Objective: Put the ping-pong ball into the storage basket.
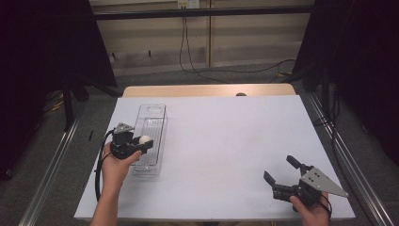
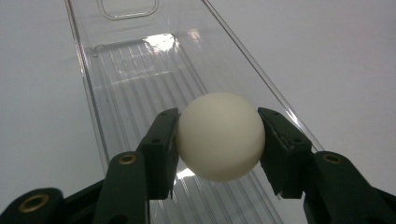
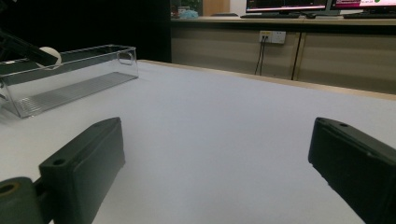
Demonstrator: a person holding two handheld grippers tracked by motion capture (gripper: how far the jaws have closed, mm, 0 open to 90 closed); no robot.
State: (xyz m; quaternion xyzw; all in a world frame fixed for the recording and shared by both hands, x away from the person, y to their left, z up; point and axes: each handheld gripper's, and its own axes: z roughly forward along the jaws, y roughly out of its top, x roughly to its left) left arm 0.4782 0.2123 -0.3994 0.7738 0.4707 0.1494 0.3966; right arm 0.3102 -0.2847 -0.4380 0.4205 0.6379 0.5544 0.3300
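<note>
over the clear bin (image 1: 151,123) at the desk's (image 1: 226,141) 9 o'clock, our left tongs (image 1: 141,141) clamp the white ball (image 1: 144,139); release remains. right tongs (image 1: 280,170) wide, idle.

One white ball (image 2: 220,136) is showing, and one clear plastic bin (image 1: 151,123) is lying on the counter (image 1: 226,141) — a single long tray with ribbed floor. Two tools are sitting over the counter — the left tool (image 1: 143,142) and the right tool (image 1: 281,170), each having two black jaws.
</note>
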